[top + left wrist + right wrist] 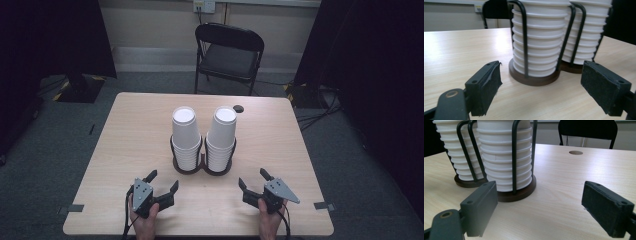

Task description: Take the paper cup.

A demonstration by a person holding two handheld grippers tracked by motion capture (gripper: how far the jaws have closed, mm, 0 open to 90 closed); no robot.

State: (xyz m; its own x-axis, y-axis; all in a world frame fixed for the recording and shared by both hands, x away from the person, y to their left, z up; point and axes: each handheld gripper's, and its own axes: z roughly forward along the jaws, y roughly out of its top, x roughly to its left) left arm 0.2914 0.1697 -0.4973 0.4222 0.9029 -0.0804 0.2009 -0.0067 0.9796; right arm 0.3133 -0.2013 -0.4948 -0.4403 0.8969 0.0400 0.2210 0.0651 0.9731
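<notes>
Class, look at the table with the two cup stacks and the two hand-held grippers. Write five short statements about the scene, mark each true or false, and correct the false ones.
1. Two stacks of white paper cups, the left cup stack and the right cup stack, stand side by side in wire holders. True.
2. The left gripper is clamped on a cup. False: its jaws are open with nothing between them.
3. The right gripper is open, short of the cups. True.
4. The black folding chair lies tipped over on the floor. False: it stands upright behind the table.
5. The cups are stacked upside down. True.
</notes>
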